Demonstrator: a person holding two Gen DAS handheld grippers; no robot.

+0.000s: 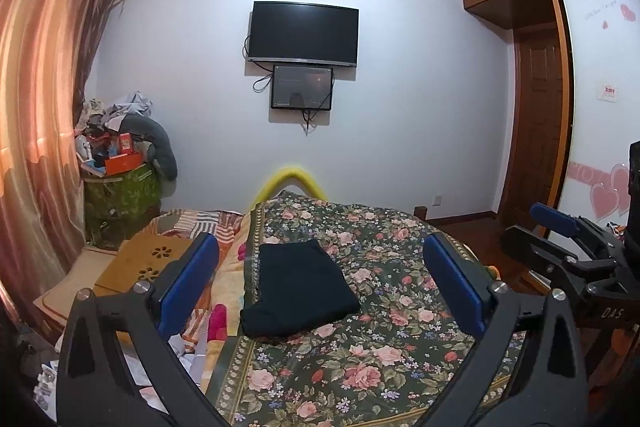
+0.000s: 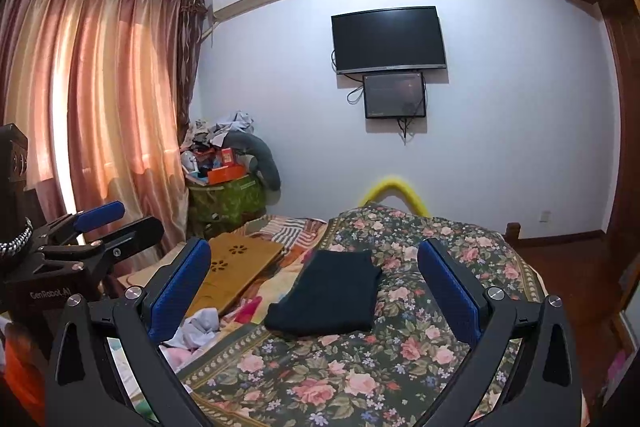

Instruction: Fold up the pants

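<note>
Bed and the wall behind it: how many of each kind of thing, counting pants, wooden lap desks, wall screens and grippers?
Folded black pants: 1
Wooden lap desk: 1
Wall screens: 2, the large TV and the small screen
Grippers: 2, left gripper and right gripper, both open
Total: 6

Two wrist views side by side above the bed (image 1: 400, 307), facing the TV wall, sharing the folded pants (image 1: 298, 289)
</note>
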